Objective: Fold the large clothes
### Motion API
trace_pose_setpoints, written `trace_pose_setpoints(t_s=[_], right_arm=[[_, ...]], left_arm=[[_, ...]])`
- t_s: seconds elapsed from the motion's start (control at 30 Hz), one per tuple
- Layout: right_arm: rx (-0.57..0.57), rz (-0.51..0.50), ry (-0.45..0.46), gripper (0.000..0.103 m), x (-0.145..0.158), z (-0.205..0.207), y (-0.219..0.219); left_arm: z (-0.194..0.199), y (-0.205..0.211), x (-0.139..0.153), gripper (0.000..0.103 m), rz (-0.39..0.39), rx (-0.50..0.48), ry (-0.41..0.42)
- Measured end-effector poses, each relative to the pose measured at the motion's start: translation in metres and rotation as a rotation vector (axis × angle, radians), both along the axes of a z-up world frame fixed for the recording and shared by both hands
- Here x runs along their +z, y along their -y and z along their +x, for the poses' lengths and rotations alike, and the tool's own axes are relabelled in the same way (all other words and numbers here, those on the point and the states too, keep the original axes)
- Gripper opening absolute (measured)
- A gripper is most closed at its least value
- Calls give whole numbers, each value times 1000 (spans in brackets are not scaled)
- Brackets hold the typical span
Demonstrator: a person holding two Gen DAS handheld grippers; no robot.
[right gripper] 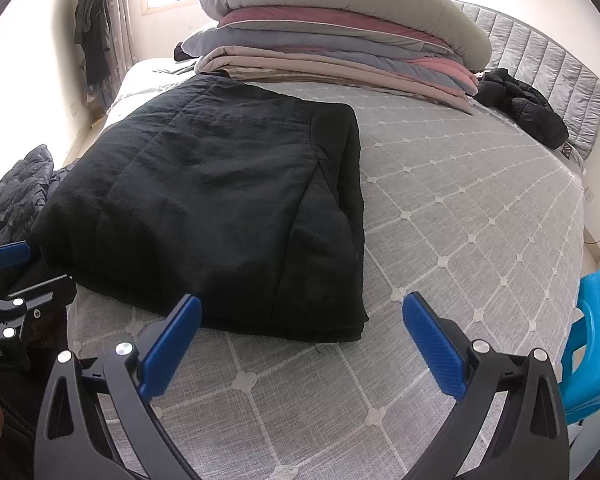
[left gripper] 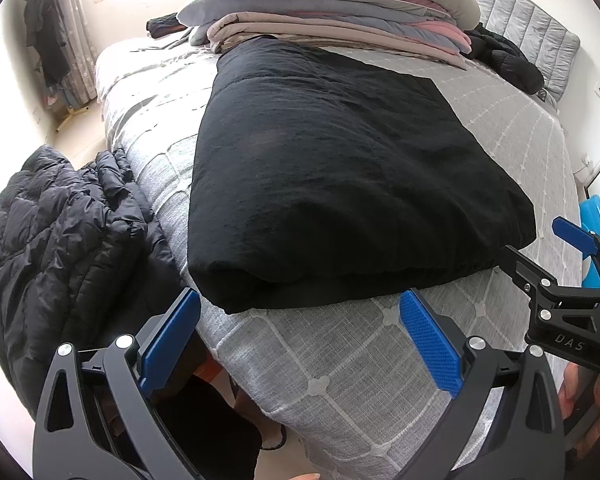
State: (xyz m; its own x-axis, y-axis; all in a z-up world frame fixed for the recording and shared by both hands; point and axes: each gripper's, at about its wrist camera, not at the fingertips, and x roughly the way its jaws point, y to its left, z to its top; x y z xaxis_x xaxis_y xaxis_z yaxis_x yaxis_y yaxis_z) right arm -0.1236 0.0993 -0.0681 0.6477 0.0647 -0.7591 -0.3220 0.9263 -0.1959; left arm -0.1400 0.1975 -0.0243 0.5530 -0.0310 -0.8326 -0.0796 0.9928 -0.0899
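Note:
A large black garment (left gripper: pixel 340 176) lies folded into a thick rectangle on the grey quilted bed (left gripper: pixel 360 380); it also shows in the right wrist view (right gripper: pixel 219 208). My left gripper (left gripper: pixel 300 312) is open and empty, just short of the garment's near edge. My right gripper (right gripper: pixel 302 316) is open and empty, over the bed in front of the garment's near right corner. The right gripper also shows at the right edge of the left wrist view (left gripper: pixel 540 256). The left gripper also shows at the left edge of the right wrist view (right gripper: pixel 27 264).
A black puffer jacket (left gripper: pixel 59 248) hangs off the bed's left side. Stacked quilts and pillows (right gripper: pixel 340 40) fill the far end. Another dark jacket (right gripper: pixel 524 108) lies by the headboard. A blue plastic stool (right gripper: pixel 596 336) stands at the right. Clothes hang by the window (right gripper: pixel 93 32).

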Motion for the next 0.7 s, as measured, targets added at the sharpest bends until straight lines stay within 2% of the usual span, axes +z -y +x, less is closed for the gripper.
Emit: trace_pose_setpoints(t_s=[0.7], right_arm=[[9,-10,-12,97,-3,0,2]], left_arm=[[-1,1,0,96,-1,-2,-1]])
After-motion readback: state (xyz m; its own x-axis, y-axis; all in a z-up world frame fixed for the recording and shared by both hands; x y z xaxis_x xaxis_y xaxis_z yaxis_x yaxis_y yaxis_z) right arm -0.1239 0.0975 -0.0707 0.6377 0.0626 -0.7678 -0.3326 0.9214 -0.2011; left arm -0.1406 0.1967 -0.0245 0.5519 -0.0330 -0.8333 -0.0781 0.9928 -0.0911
